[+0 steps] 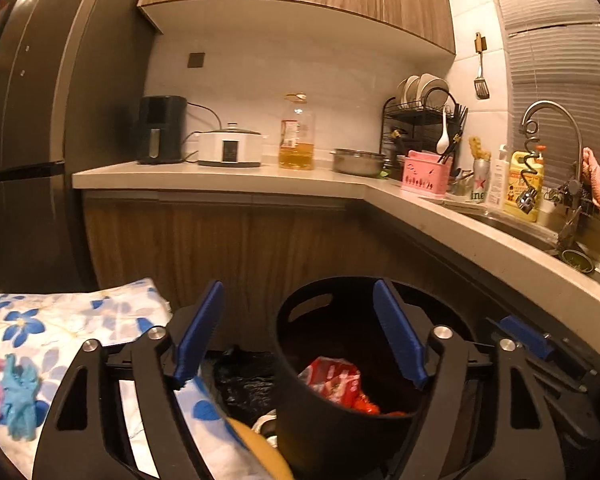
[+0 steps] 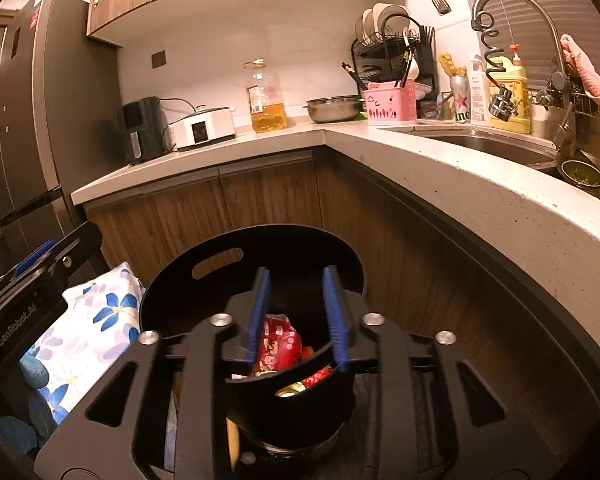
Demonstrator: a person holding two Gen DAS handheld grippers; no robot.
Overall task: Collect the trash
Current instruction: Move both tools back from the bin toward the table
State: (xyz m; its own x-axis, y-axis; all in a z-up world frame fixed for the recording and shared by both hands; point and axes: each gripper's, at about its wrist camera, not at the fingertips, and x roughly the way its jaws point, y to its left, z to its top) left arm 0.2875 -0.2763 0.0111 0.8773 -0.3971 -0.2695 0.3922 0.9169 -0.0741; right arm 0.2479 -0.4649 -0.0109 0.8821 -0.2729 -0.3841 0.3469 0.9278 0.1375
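Note:
A black trash bin (image 1: 312, 432) with handle slots holds a red snack wrapper (image 1: 334, 380) and other trash. My left gripper (image 1: 298, 332) is open, its right finger over the bin's mouth, its left finger outside the bin. In the right wrist view the bin (image 2: 168, 300) is lifted and tilted; my right gripper (image 2: 298, 320) is shut on its near rim, one finger inside and one outside. The red wrapper (image 2: 278, 346) and a can top (image 2: 290, 390) show inside. A black bag (image 1: 244, 384) lies below the bin.
A flowered cloth (image 1: 60, 320) covers a surface at left, with blue and purple gloves (image 1: 18, 396) on it. An L-shaped counter (image 1: 220, 178) carries appliances, an oil bottle (image 1: 297, 136), a dish rack and a sink (image 2: 496, 144). Wooden cabinets stand behind the bin. A fridge (image 1: 28, 120) stands at left.

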